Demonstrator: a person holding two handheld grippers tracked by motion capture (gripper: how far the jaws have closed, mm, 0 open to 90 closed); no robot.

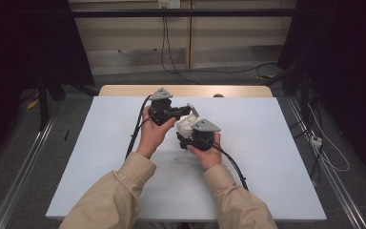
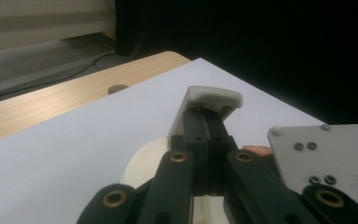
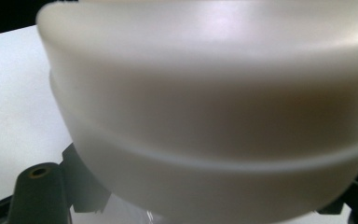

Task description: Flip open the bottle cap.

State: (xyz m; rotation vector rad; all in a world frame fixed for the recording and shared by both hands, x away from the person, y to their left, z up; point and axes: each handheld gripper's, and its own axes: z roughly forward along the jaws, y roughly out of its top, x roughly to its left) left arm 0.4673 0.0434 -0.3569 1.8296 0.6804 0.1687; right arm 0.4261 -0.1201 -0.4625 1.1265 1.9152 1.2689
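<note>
Left gripper (image 1: 185, 110) sits above the white table (image 1: 76, 167), jaws clamped tight on a white flap (image 2: 213, 97) that sticks up at their tips. Just right of it and lower, touching that flap's base, is the white container (image 1: 184, 125), probably the flap's own body, though the join is hidden. Right gripper (image 1: 187, 133) comes next, jaws closed on the container, whose rounded wall (image 3: 214, 102) presses close ahead of them.
</note>
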